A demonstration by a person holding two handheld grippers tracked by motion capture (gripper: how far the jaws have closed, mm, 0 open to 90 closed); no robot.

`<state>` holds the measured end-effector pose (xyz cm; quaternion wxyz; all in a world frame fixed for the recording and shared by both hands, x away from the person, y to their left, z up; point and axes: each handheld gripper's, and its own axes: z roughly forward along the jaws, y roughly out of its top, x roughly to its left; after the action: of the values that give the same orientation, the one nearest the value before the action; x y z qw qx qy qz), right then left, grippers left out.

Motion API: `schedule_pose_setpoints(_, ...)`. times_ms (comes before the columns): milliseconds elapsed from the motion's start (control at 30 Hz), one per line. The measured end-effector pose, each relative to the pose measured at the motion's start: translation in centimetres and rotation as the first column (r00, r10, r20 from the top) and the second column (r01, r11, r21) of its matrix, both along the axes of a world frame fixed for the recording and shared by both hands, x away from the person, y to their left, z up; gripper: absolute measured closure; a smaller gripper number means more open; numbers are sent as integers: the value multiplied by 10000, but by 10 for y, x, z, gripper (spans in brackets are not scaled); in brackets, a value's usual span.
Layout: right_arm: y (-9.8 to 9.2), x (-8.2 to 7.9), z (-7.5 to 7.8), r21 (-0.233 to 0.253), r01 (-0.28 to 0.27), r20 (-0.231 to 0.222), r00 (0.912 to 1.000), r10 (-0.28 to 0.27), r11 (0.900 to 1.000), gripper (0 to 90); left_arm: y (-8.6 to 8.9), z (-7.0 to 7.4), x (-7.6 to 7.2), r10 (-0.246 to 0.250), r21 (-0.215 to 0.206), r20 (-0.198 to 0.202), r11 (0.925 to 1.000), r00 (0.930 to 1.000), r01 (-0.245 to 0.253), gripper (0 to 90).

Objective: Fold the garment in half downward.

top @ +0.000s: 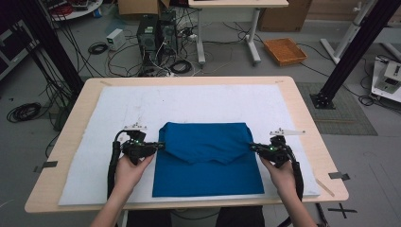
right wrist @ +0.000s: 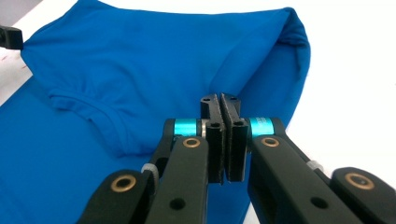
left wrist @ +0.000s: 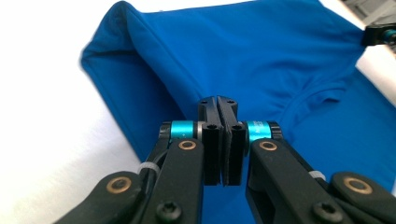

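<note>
A blue shirt [top: 208, 161] lies folded on the white mat [top: 189, 101], its upper part turned down over the lower part, with the collar [left wrist: 322, 93] showing. My left gripper [top: 158, 145] is at the flap's left edge, jaws pressed together on the cloth [left wrist: 219, 105]. At the flap's right edge, my right gripper [top: 253, 147] is likewise shut on the fabric [right wrist: 219, 102]. Each gripper view shows the other gripper's tip [left wrist: 378, 35] [right wrist: 9, 37] at the opposite corner of the flap. A hand holds each gripper from the near side.
The mat covers a light wooden table [top: 302, 109]. On the floor beyond stand computer towers [top: 153, 33], loose cables and an orange basket [top: 285, 51]. Black frame posts [top: 352, 52] rise at left and right. White mat lies bare around the shirt.
</note>
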<state>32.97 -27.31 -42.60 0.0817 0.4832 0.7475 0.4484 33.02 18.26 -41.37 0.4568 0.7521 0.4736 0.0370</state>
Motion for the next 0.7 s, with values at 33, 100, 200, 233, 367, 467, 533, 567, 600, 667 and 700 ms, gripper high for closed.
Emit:
schedule_pose_setpoints(33, -1, -4, 2, 47, -48, 1, 10000, 48, 10000, 892, 0, 1, -4, -91, -83, -44, 9999, 9999, 90, 884)
schedule_pose_setpoints(100, -3, -12, 3, 139, -161, 47, 9999, 160, 9998, 893, 1, 2, -14, -272, -186, -82, 9995, 9996, 271, 884)
schedule_pose_setpoints(200, -6, -25, 5, 200, -308, 47, 9995, 307, 9993, 892, 3, 2, -29, -564, -397, -213, 9977, 9982, 555, 884)
schedule_pose_setpoints(233, -7, -30, 5, 224, -365, 20, 9993, 365, 9991, 893, 3, 1, -34, -589, -551, -283, 9968, 9979, 573, 884)
schedule_pose_setpoints(367, -10, -48, 5, 204, -600, -12, 9982, 600, 9980, 892, 9, -3, -51, -842, -820, -570, 9935, 9948, 794, 884)
schedule_pose_setpoints(467, -13, -59, 4, 230, -695, -69, 9975, 697, 9973, 893, 11, -7, -61, -970, -864, -702, 9921, 9928, 908, 884)
schedule_pose_setpoints(533, -13, -64, 2, 174, -763, -85, 9970, 765, 9969, 892, 11, -10, -65, -984, -903, -787, 9917, 9920, 912, 884)
schedule_pose_setpoints(567, -14, -67, 2, 167, -819, -108, 9966, 821, 9965, 893, 12, -11, -68, -1077, -972, -881, 9903, 9903, 991, 884)
schedule_pose_setpoints(600, -14, -69, 2, 193, -832, -100, 9965, 834, 9963, 892, 12, -12, -70, -1084, -1049, -920, 9896, 9898, 986, 884)
schedule_pose_setpoints(667, -15, -73, 3, 218, -873, -74, 9961, 875, 9959, 892, 14, -14, -74, -1174, -1242, -998, 9867, 9881, 1047, 884)
schedule_pose_setpoints(700, -15, -75, 4, 245, -902, -61, 9959, 904, 9956, 892, 14, -14, -76, -1208, -1255, -1009, 9862, 9875, 1078, 884)
